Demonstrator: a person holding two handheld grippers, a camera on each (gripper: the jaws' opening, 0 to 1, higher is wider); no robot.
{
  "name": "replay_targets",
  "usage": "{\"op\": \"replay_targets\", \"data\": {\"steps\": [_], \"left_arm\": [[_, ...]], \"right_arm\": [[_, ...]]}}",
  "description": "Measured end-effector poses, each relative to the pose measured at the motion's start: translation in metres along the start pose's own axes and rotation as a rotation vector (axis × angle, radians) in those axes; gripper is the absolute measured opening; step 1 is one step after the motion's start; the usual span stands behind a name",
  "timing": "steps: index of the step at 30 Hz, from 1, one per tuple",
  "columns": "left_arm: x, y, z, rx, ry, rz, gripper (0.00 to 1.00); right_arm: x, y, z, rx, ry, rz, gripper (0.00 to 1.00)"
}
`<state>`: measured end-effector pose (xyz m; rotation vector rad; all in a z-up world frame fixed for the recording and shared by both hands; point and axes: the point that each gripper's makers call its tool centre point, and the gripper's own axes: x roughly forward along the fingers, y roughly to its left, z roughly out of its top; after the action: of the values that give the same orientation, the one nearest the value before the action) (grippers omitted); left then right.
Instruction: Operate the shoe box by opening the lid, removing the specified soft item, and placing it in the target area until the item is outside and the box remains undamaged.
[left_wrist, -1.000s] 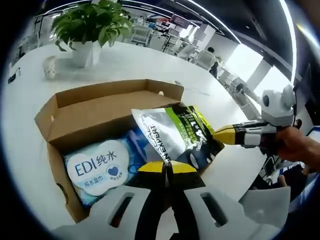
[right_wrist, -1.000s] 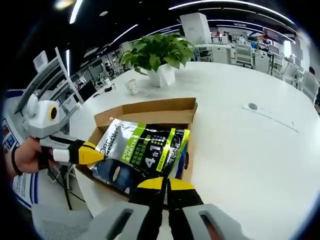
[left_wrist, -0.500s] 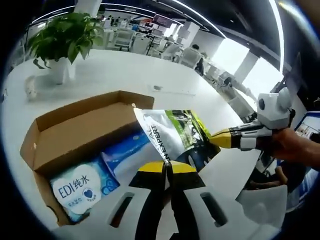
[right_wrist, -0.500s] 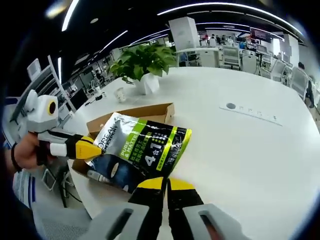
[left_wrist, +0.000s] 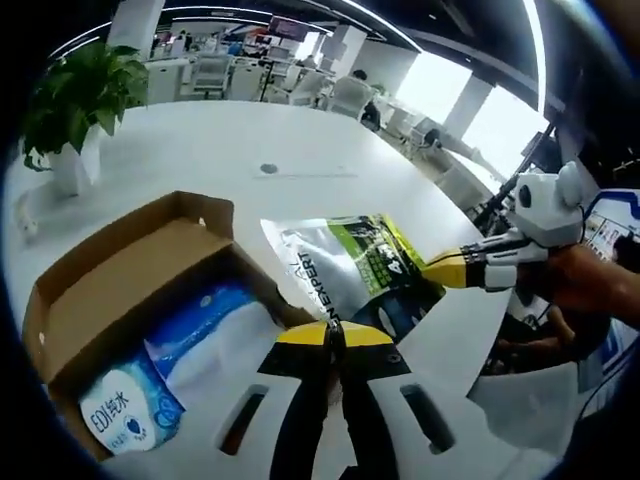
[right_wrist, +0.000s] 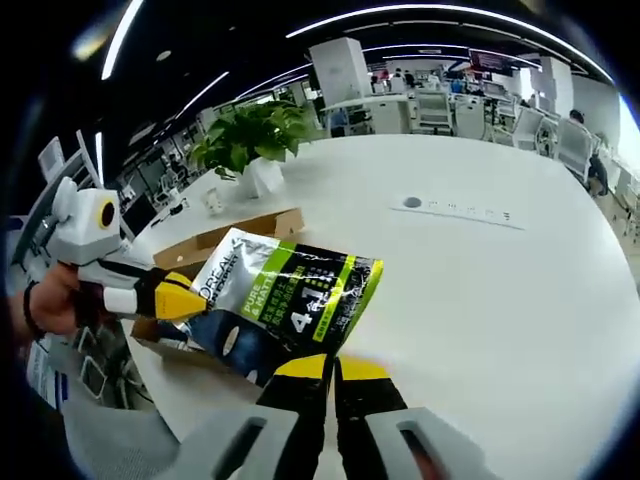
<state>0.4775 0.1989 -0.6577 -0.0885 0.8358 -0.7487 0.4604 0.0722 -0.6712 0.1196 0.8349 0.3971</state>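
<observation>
In the left gripper view, the left tool rises from 6 o'clock, its yellow-tipped jaws clenched on the near edge of a silver, green and black pouch. The right tool enters from 3 o'clock and pinches the pouch's opposite edge. The pouch hangs off the cardboard shoe box, which lies open toward 8 o'clock with blue wipe packs inside. Bare white tabletop spreads toward 12 o'clock; a potted plant stands at 10 o'clock.

In the right gripper view, the right tool grips the pouch from 6 o'clock, while the left tool holds it from 9 o'clock. The box lies behind the pouch toward 10 o'clock. Open tabletop stretches from 1 to 4 o'clock.
</observation>
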Motion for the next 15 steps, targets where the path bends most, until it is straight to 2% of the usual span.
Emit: {"op": "replay_targets", "data": {"steps": [6,15], "left_arm": [[0.014,-0.01,0.004,0.029,0.022,-0.014,0.02],[0.032,-0.01,0.004,0.072,0.067,-0.012,0.02]], "right_arm": [[-0.004,-0.016,-0.002,0.019,-0.003,-0.019,0.0],[0.003,-0.032,0.001,0.026,0.001,-0.016,0.0]]}}
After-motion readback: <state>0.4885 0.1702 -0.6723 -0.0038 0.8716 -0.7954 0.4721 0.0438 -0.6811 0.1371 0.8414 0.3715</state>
